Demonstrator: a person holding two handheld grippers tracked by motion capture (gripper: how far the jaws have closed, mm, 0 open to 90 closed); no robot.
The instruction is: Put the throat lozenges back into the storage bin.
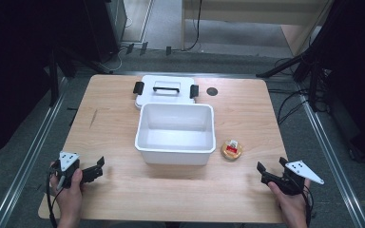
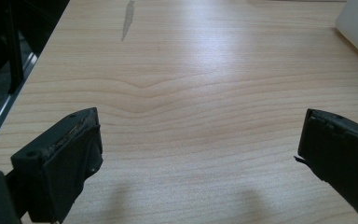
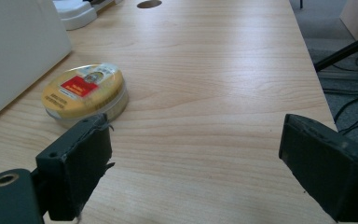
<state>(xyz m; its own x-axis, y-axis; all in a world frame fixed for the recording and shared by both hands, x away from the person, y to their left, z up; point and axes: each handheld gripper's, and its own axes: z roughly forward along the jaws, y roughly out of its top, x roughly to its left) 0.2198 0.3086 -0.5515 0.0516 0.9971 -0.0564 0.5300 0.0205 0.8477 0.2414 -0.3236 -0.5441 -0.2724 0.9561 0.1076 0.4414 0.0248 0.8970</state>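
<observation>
The likeliest slip, to my eye, was a poor bite on the round yellow tin (image 1: 231,150): it lay flat and low on the worktop (image 1: 123,190), so tongs coming in level could ride over its domed lid or nudge it sideways into the white tub (image 1: 175,134), which stood just left of it. A push of that kind might wedge the tin against the tub's wall, where one jaw would find no room to slip in. Lifted off-centre, the smooth tin could also tilt out of the grip and drop short of the tub's rim. The right tongs (image 1: 271,165) were spread wide and held nothing, hovering at the near right of the worktop; the tin sat farther in and to the left of them, apart from them, and in the right gripper view it (image 3: 84,94) showed just beyond the left jaw rather than between the two. The right tongs (image 3: 193,163) would, I judged, need to swing left before closing. The left tongs (image 1: 98,167) were likewise spread and empty at the near left, well apart from the tin, with bare wood ahead of them (image 2: 200,149). The tub's lid (image 1: 165,90) lay at the far side, touching or just behind the tub.
</observation>
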